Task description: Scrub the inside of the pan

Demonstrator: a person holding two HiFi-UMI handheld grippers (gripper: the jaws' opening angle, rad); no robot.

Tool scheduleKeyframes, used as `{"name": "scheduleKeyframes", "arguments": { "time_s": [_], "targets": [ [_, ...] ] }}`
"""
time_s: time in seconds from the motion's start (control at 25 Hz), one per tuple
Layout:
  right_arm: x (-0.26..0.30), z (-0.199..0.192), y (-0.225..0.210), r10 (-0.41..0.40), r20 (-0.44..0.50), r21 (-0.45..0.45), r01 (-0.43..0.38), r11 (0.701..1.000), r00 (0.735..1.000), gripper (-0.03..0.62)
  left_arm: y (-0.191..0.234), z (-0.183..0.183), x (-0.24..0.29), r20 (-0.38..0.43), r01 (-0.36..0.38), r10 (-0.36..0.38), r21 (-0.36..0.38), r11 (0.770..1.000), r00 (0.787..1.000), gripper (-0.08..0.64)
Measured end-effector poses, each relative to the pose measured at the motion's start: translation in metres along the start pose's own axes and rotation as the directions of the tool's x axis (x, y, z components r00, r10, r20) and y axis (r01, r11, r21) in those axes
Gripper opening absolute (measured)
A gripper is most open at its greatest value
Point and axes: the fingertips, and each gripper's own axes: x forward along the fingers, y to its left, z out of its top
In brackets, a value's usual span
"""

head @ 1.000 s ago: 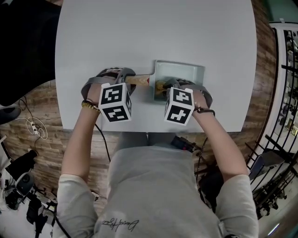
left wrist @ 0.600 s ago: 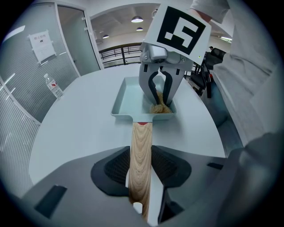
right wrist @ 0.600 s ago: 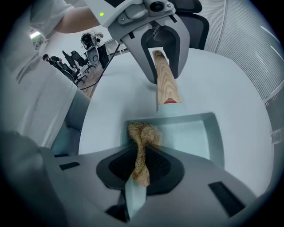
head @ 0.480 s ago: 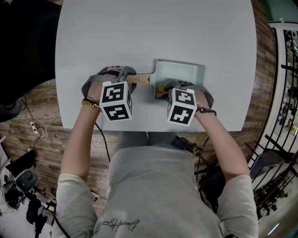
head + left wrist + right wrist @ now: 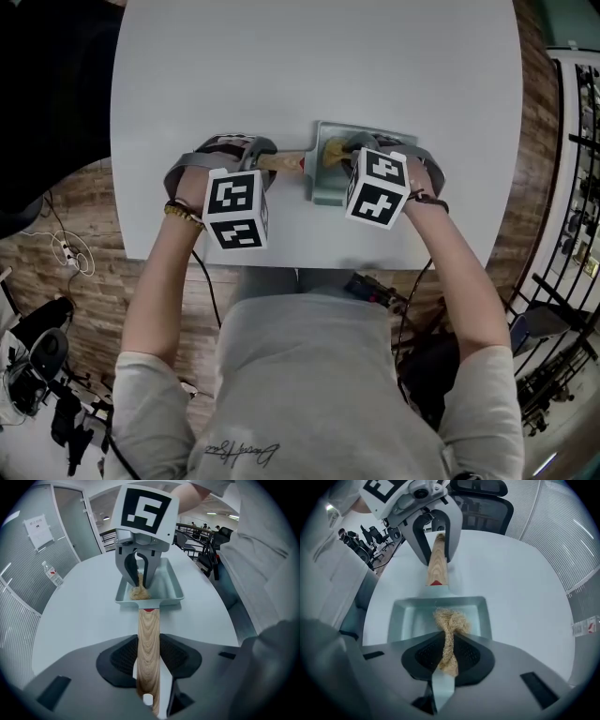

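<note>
A pale grey rectangular pan (image 5: 325, 191) with a wooden handle (image 5: 280, 161) lies on the white table (image 5: 309, 66). My left gripper (image 5: 266, 156) is shut on that handle (image 5: 148, 639), its pads pressed on both sides. My right gripper (image 5: 341, 150) points down into the pan and is shut on a tan fibrous scrubber (image 5: 451, 620). The scrubber's loose end rests on the pan floor (image 5: 412, 616) near the handle-side wall. In the left gripper view the scrubber (image 5: 138, 592) shows just behind the pan's near wall (image 5: 169, 585).
The table's near edge (image 5: 309, 265) runs close below the pan, with the person's body right behind it. A water bottle (image 5: 54, 576) stands far off on the table. An office chair (image 5: 480, 503) is beyond the table's far side.
My right gripper has carried the scrubber across the pan floor, away from the person's body towards the pan's far side. The left gripper and the pan have stayed in place.
</note>
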Motion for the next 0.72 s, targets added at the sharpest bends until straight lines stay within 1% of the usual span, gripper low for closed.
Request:
{"name": "scheduleKeyframes", "arguments": {
  "time_s": [0.16, 0.24, 0.36, 0.52, 0.72],
  "targets": [
    [-0.001, -0.005, -0.022, -0.039, -0.012, -0.006, 0.039, 0.999, 0.999, 0.067, 0.002, 0.003, 0.001, -0.003, 0.001, -0.001, 0.002, 1.0, 1.0, 0.152],
    [-0.001, -0.006, -0.028, -0.043, -0.014, -0.007, 0.043, 0.999, 0.999, 0.067, 0.002, 0.002, 0.001, -0.005, 0.001, -0.001, -0.001, 1.0, 1.0, 0.152],
    [-0.001, -0.004, -0.026, -0.045, -0.005, -0.002, 0.045, 0.999, 0.999, 0.067, 0.0, 0.0, 0.001, -0.009, 0.004, -0.004, -0.01, 1.0, 1.0, 0.152],
    [-0.002, -0.003, -0.025, -0.073, -0.004, -0.005, 0.073, 0.997, 0.997, 0.067, 0.0, 0.0, 0.0, -0.02, 0.007, -0.007, -0.023, 1.0, 1.0, 0.152],
    [0.0, -0.007, -0.014, -0.055, -0.006, 0.005, 0.055, 0.998, 0.998, 0.067, 0.002, -0.001, 0.003, -0.028, 0.006, -0.007, -0.038, 0.999, 1.0, 0.152]
  ]
}}
